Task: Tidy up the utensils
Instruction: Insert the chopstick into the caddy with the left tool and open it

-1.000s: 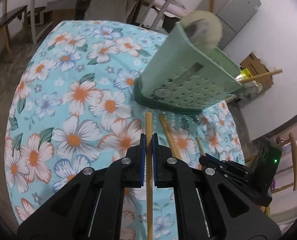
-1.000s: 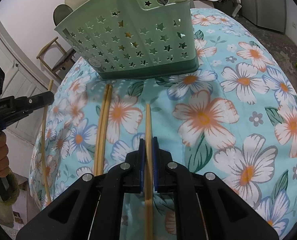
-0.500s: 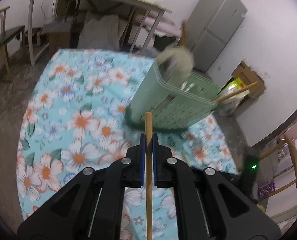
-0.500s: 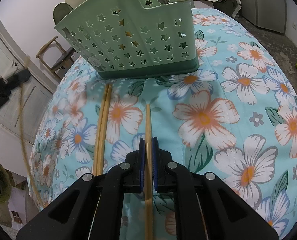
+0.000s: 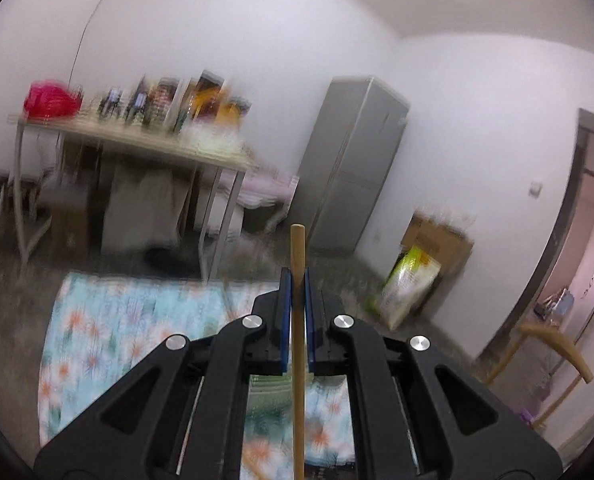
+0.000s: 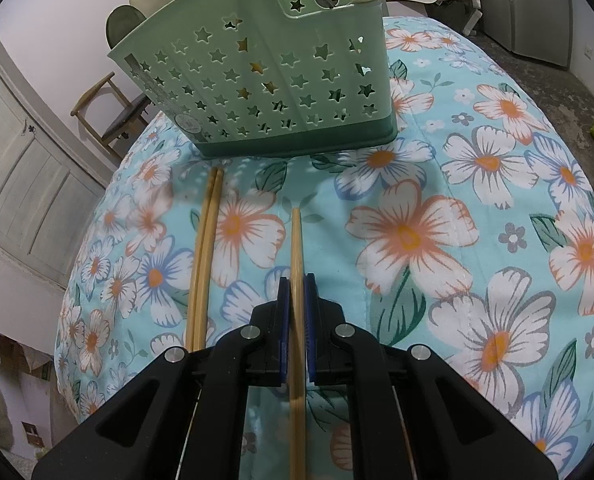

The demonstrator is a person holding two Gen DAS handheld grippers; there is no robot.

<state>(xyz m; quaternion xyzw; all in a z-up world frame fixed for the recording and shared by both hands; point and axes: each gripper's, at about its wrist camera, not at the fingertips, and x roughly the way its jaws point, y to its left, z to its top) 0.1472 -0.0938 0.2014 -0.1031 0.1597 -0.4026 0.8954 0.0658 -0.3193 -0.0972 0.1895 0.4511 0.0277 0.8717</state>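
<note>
The left gripper (image 5: 296, 320) was clamped on a chopstick (image 5: 297, 264) raised above the caddy (image 6: 257, 80). The right gripper (image 6: 296, 320) pinched another chopstick (image 6: 296, 248) before the caddy. Risk: a thin stick pivoting, missing a compartment.

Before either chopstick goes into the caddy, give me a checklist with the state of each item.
1. Left gripper shut on its chopstick: ok, the stick sits between the blue pads.
2. Right gripper shut on its chopstick: ok, pads close on it.
3. Right chopstick lifted off the cloth: cannot tell, it lies low along the cloth.
4. Left gripper aimed at the caddy: not ok, its view points at the room and is blurred.
5. Caddy upright: ok in the right wrist view.
6. Loose chopstick pair clear of the right gripper: ok, it lies off to one side.
</note>
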